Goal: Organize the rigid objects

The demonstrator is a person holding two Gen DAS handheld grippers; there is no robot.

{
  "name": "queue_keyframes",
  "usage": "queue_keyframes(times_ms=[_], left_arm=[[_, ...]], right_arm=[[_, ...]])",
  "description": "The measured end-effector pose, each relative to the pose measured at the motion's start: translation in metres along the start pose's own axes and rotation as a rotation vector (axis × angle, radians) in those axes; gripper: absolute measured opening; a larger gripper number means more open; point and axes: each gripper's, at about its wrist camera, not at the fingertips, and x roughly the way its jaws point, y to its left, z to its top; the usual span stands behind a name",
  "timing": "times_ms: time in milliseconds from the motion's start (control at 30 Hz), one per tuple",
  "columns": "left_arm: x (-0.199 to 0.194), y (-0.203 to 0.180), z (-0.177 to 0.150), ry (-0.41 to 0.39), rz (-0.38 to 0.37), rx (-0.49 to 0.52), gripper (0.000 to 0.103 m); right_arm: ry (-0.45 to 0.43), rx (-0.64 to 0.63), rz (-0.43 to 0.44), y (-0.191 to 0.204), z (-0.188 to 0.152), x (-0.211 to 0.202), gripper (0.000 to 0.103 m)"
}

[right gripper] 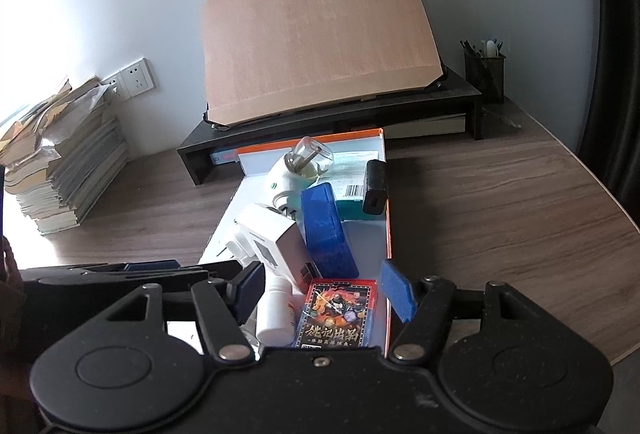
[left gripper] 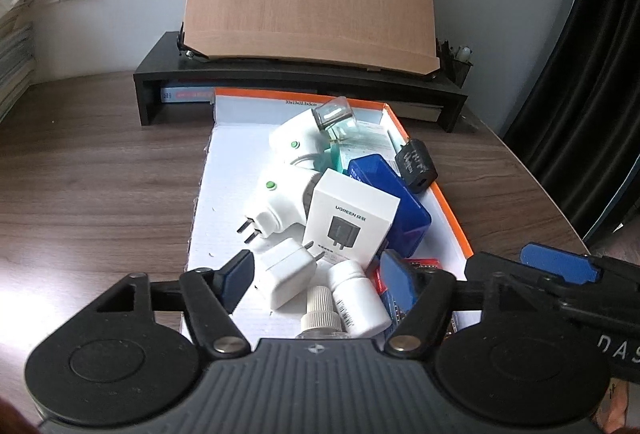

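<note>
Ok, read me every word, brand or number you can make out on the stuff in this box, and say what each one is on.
"UGREEN": white charger box.
"DAS": black right tool, cut off at the frame edge.
Chinese title characters: red card pack, too stylised to read surely.
Size print: tray's rear wall, too small.
White scrawl on black adapter, barcode on teal box, white bottle's label: unreadable.

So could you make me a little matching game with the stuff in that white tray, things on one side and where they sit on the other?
Things:
1. small black charger cube
2. white UGREEN carton
3. red playing-card pack
4. clear glass bottle

Places:
A. near end, between the right gripper's jaws
B. perched on the orange right rim
C. far end, atop a white plug
D. leaning on the blue plastic case

Pairs: 1-B, 2-D, 3-A, 4-C
</note>
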Motion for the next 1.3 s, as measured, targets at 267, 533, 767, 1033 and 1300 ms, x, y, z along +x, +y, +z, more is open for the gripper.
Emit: queue_keyframes(times_ms=[267,533,767,1033,1300], left_arm=[[-0.014,-0.004,0.0,-0.011,0.029,-0.007,0.082],[-0.032,-0.005,-0.003,-0.012,0.082,-0.027,0.095],[-0.044,-0.009,-0.015,0.022,0.142,-0.045,0.103],[-0.043,-0.014,-0.028,0.055,0.169,-0.039,0.103],[-0.043,-0.018,-0.03,0.066,0.184,-0.023,0.103]], right_arm=[[-0.018,-0.008,0.002,0.002,-0.001,-0.009,0.079],[-0.035,-0.001,0.001,0.003,-0.004,-0.021,0.084],[-0.018,-0.015,-0.004,0.002,-0.014,-0.031,0.086],[0.019,-0.029,-0.029,-0.001,-0.027,-0.035,0.086],[0.025,-0.029,-0.035,-0.002,-0.03,-0.037,0.086]])
